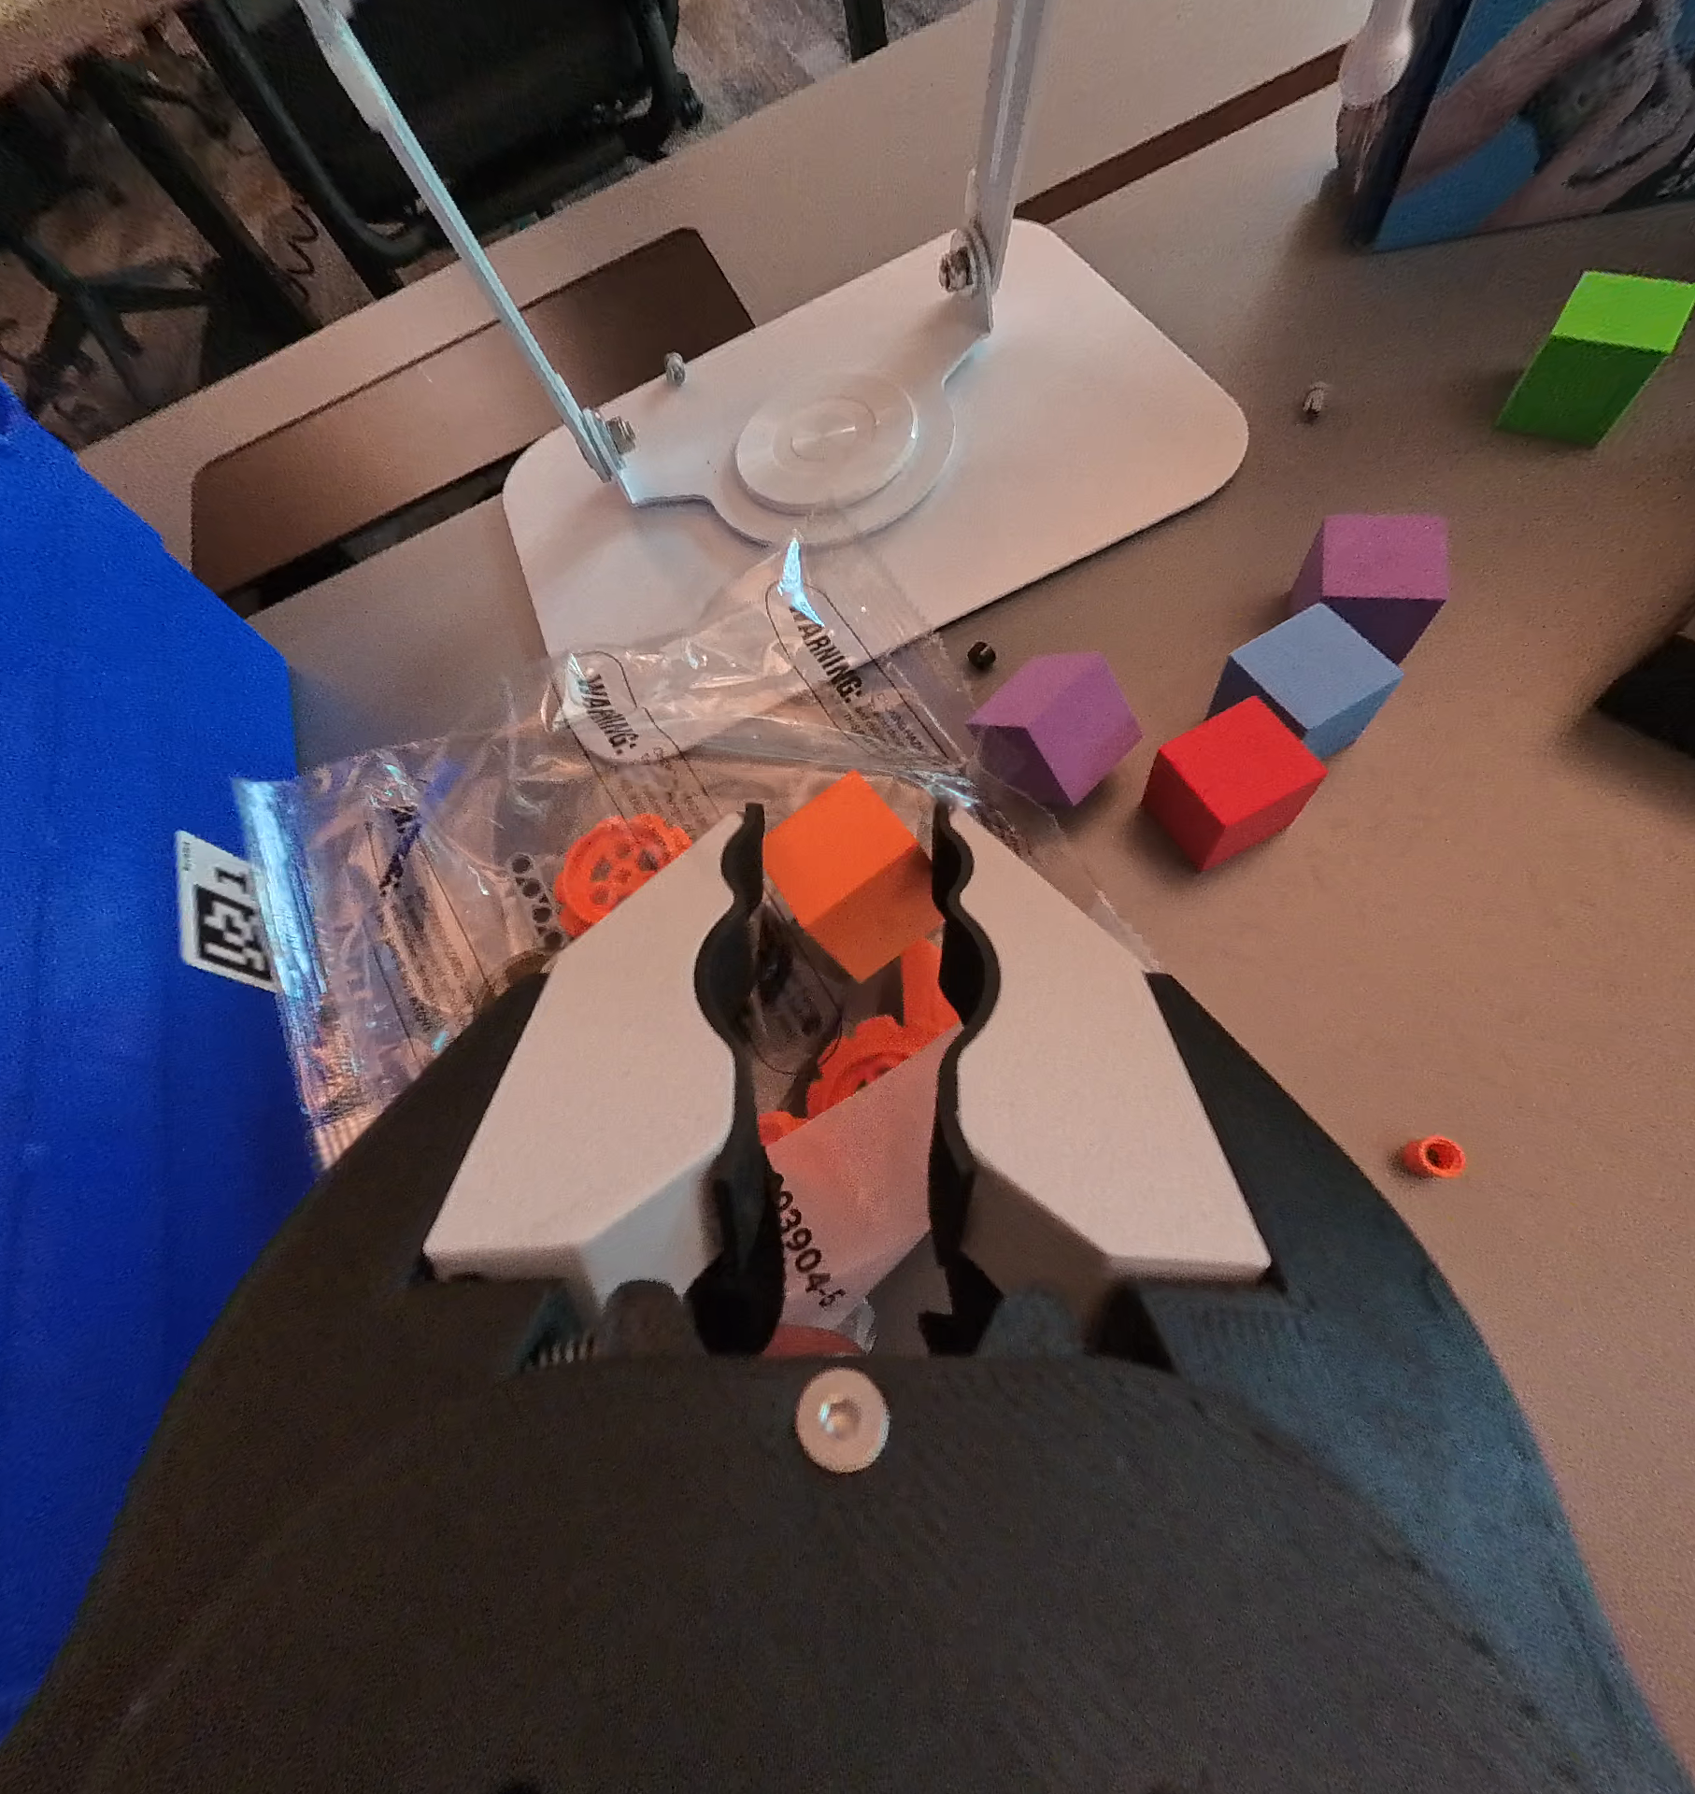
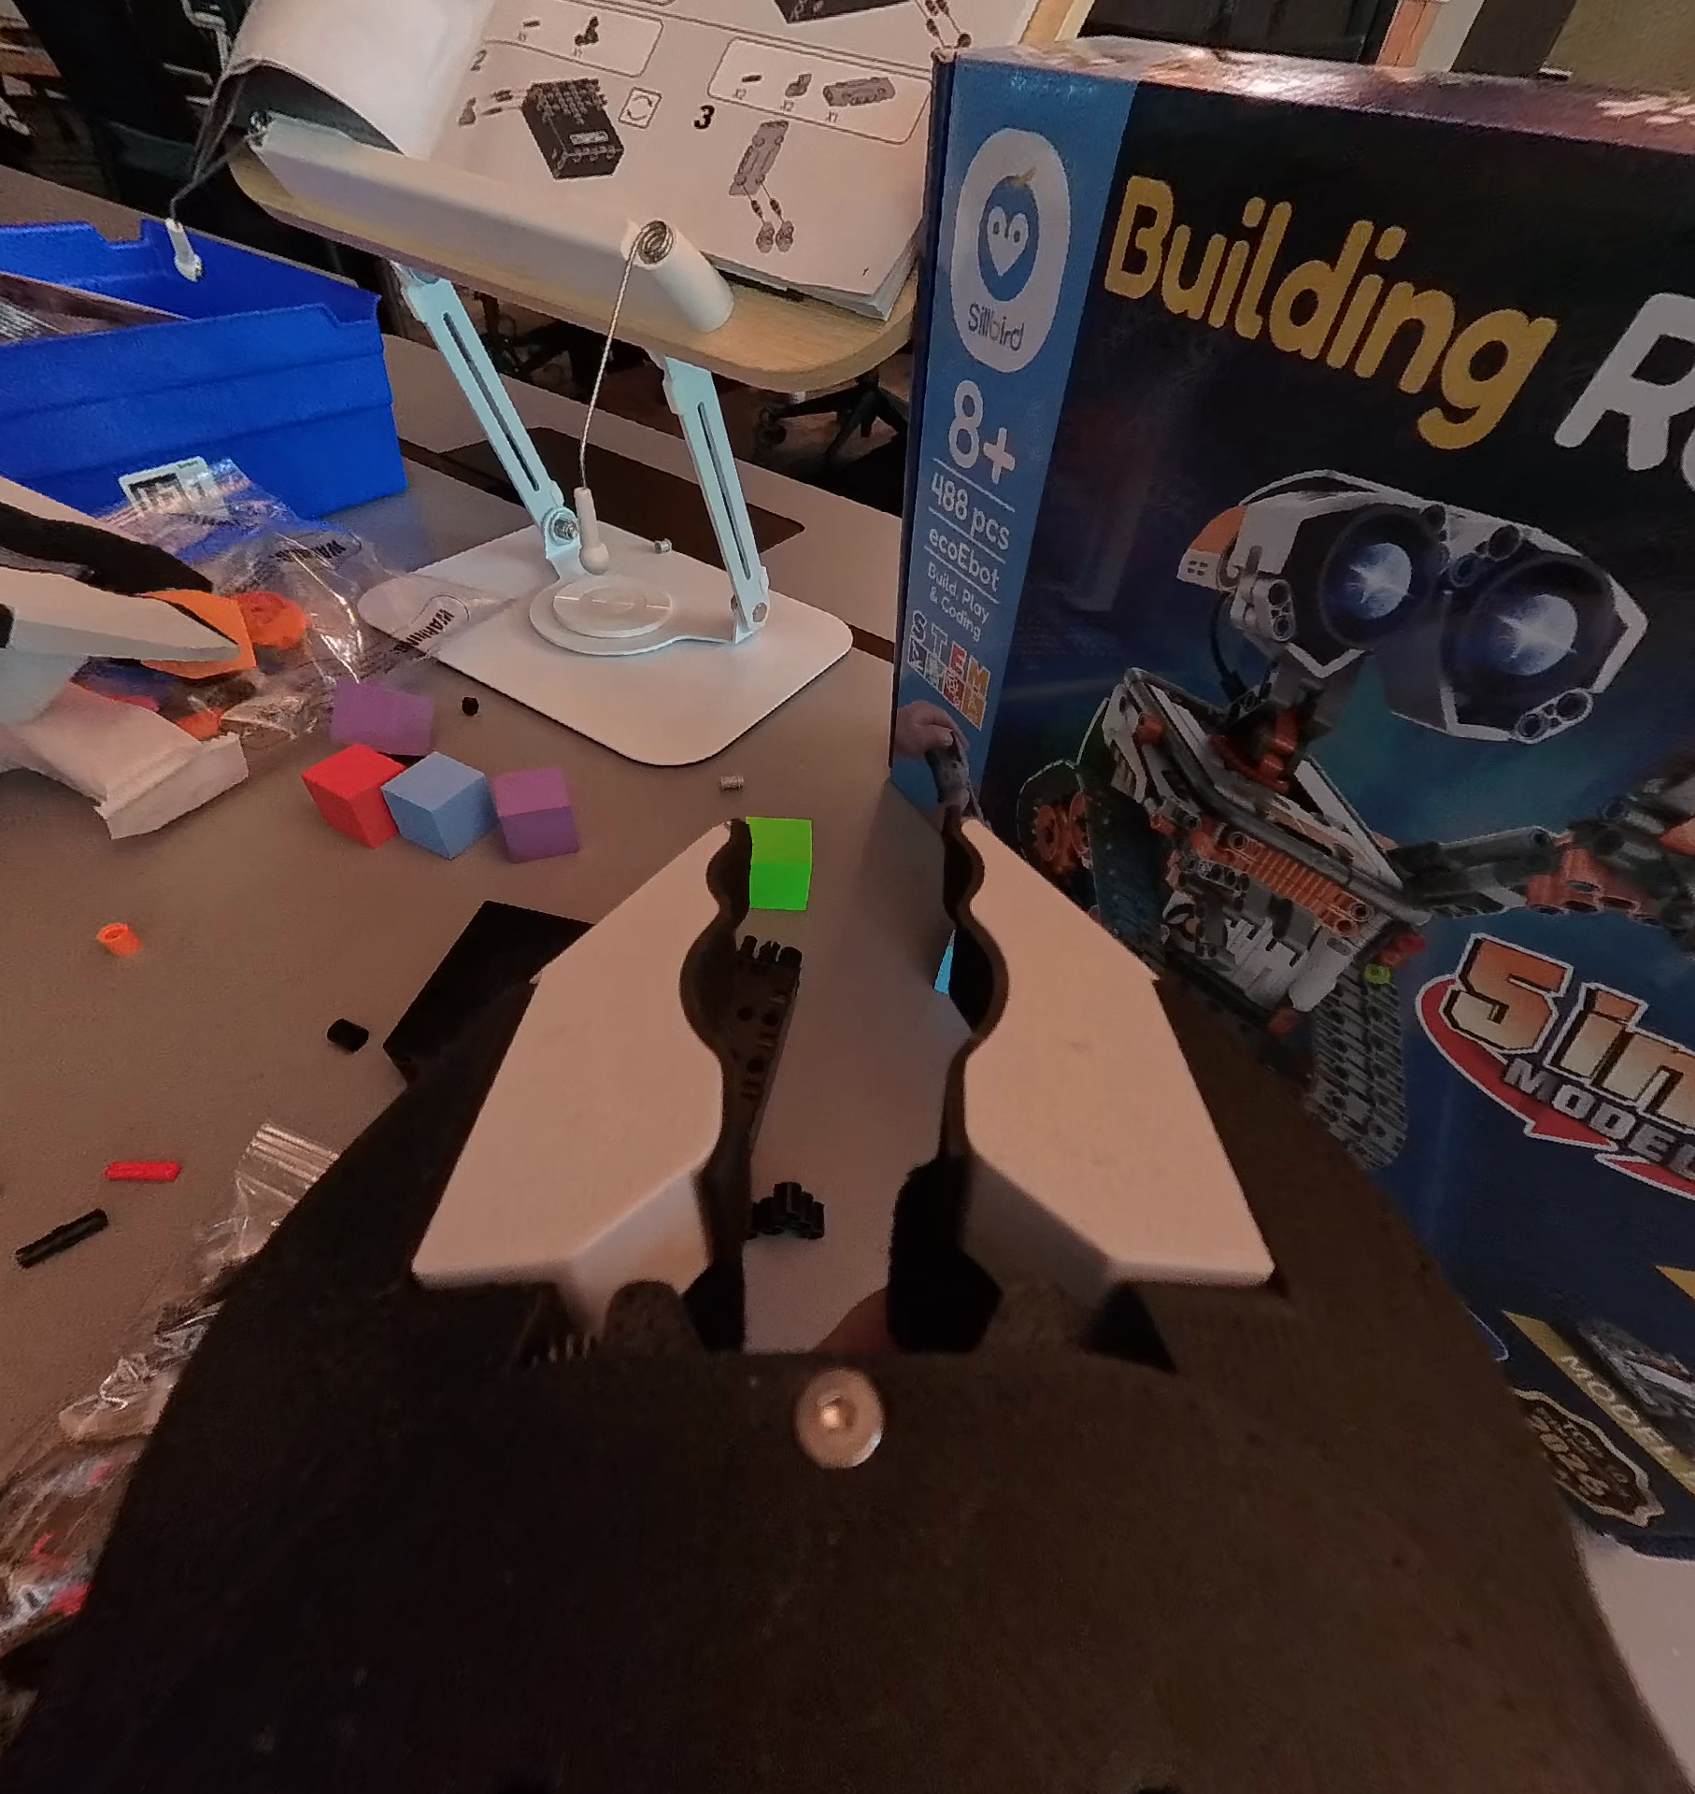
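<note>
My left gripper (image 1: 844,825) is shut on an orange cube (image 1: 844,879) and holds it over clear plastic bags (image 1: 416,893) of orange and black parts. It also shows in the right wrist view (image 2: 222,612) at the far left, with the orange cube (image 2: 193,621) between its fingers. My right gripper (image 2: 844,835) is open and empty above the table. A green cube (image 2: 779,864) sits just beyond its left fingertip. A black perforated piece (image 2: 761,1010) lies under its jaws.
A purple cube (image 1: 1057,723), red cube (image 1: 1232,777), light blue cube (image 1: 1310,675) and second purple cube (image 1: 1378,578) sit right of the bags. A white stand base (image 1: 1067,437) is behind, a blue bin (image 1: 96,777) at left, a big toy box (image 2: 1358,680) at right. Small loose parts (image 2: 120,939) dot the table. Left tips to right tips: about 30 cm. My right tips are roughly 10 cm from the black perforated piece (image 2: 761,1010).
</note>
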The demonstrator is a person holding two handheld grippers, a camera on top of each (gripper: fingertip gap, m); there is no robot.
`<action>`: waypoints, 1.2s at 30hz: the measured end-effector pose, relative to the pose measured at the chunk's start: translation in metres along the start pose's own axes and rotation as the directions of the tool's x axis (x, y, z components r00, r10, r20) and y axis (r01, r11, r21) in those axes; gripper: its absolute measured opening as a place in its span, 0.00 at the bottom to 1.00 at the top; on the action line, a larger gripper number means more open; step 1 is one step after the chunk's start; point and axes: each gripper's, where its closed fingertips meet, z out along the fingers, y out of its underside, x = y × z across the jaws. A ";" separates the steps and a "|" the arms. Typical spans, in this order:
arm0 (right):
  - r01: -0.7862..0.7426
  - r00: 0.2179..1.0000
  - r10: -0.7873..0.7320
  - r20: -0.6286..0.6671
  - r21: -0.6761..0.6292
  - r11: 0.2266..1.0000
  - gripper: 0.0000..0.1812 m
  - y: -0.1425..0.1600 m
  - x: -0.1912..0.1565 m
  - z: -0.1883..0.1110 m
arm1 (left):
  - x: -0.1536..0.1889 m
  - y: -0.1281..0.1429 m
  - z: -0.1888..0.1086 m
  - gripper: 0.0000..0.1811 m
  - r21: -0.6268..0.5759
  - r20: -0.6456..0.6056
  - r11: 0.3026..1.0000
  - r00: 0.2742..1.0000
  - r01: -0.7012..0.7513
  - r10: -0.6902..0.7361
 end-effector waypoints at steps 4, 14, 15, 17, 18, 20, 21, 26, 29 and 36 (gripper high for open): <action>0.000 1.000 0.000 -0.001 0.000 1.000 0.22 0.000 0.000 -0.001 | 0.006 -0.029 -0.019 0.18 0.137 -0.019 0.990 1.000 -0.013 0.016; -0.013 1.000 0.013 -0.010 -0.004 1.000 0.22 0.002 0.005 -0.002 | 0.164 -0.071 -0.020 0.18 0.217 -0.321 0.944 0.896 -0.247 0.308; -0.015 1.000 0.015 -0.010 -0.004 1.000 0.22 0.002 0.005 -0.002 | 0.180 -0.073 -0.017 0.18 0.221 -0.357 0.942 0.877 -0.254 0.321; -0.018 1.000 0.017 -0.011 -0.006 1.000 0.22 0.003 0.006 -0.002 | 0.205 -0.078 -0.014 0.18 0.237 -0.420 0.940 0.846 -0.246 0.328; -0.019 1.000 0.019 -0.011 -0.006 1.000 0.22 0.003 0.007 -0.002 | 0.214 -0.079 -0.011 0.18 0.233 -0.443 0.942 0.835 -0.243 0.325; -0.022 1.000 0.022 -0.011 -0.006 1.000 0.22 0.003 0.008 -0.002 | 0.223 -0.083 -0.001 0.18 0.232 -0.440 0.942 0.838 -0.242 0.323; -0.024 1.000 0.024 -0.011 -0.005 1.000 0.22 0.003 0.008 -0.002 | 0.226 -0.083 0.005 0.18 0.226 -0.437 0.943 0.840 -0.244 0.322; -0.027 1.000 0.027 -0.009 -0.005 1.000 0.22 0.003 0.009 -0.002 | 0.229 -0.066 0.024 0.20 0.164 -0.434 0.948 0.843 -0.271 0.316; -0.028 1.000 0.028 -0.008 0.000 1.000 0.22 0.002 0.009 -0.002 | 0.223 -0.064 0.020 0.26 0.162 -0.433 0.945 0.840 -0.284 0.327; -0.042 0.999 0.042 -0.011 0.012 0.999 0.21 -0.001 0.011 -0.005 | 0.145 -0.076 -0.003 0.25 0.143 -0.320 0.944 0.888 -0.298 0.329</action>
